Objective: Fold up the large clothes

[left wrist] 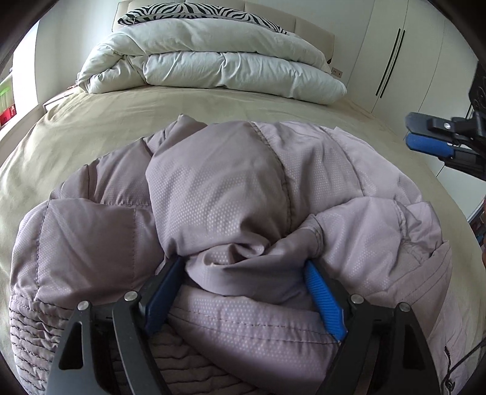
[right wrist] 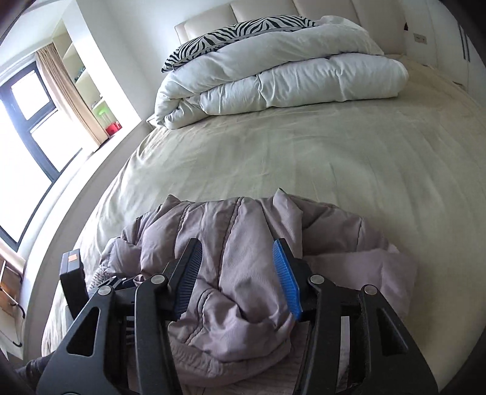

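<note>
A mauve puffer jacket (left wrist: 231, 188) lies bunched on the beige bed sheet (left wrist: 91, 127) near the front edge. My left gripper (left wrist: 243, 267) is open, its blue-padded fingers pushed into the jacket's folds with fabric bulging between them. My right gripper (right wrist: 237, 249) is open and hovers above the same jacket (right wrist: 243, 273), which fills the space below its fingers. The right gripper also shows in the left wrist view (left wrist: 425, 133) at the right edge, raised above the bed. The left gripper's black body shows at the lower left of the right wrist view.
A folded white duvet (left wrist: 212, 66) and a zebra-print pillow (left wrist: 194, 12) lie at the head of the bed by the cream headboard (right wrist: 273, 12). White wardrobe doors (left wrist: 395, 60) stand to the right. A window (right wrist: 27, 121) and shelves stand to the left.
</note>
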A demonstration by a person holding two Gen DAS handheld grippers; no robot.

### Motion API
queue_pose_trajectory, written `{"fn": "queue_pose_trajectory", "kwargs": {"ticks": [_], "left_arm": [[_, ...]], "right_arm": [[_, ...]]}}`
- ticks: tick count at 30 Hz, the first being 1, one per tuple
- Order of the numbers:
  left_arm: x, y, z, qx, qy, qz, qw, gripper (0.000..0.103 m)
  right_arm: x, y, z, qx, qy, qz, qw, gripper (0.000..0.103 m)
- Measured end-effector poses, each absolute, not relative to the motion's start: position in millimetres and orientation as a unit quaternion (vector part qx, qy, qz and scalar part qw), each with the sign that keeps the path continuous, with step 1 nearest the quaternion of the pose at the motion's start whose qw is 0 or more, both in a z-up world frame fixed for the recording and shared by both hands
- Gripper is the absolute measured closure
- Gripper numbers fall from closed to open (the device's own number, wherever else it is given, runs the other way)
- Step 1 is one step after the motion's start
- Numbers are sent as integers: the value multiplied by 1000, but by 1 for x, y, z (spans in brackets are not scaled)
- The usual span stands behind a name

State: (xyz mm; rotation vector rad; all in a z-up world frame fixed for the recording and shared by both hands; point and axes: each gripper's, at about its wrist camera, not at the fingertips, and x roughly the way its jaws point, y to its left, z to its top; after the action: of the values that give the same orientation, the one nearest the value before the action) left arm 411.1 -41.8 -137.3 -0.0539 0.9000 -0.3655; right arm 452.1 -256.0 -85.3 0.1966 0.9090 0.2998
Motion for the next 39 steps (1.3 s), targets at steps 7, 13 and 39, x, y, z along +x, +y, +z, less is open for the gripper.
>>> {"fn": "queue_pose_trajectory", "kwargs": {"ticks": [7,13,39], "left_arm": [[413,-36,-144,-48,418,-190,887,20],[417,-36,-148,-56,412,-195,888,20],[411,-36,-150,-76,392,-204,894,19]], "right_arm": [[531,-223,-165,20,525,102,845,69],[531,-227,-195,28,503,115,856,69],[524,-172,-112,63,474,218,851,67]]}}
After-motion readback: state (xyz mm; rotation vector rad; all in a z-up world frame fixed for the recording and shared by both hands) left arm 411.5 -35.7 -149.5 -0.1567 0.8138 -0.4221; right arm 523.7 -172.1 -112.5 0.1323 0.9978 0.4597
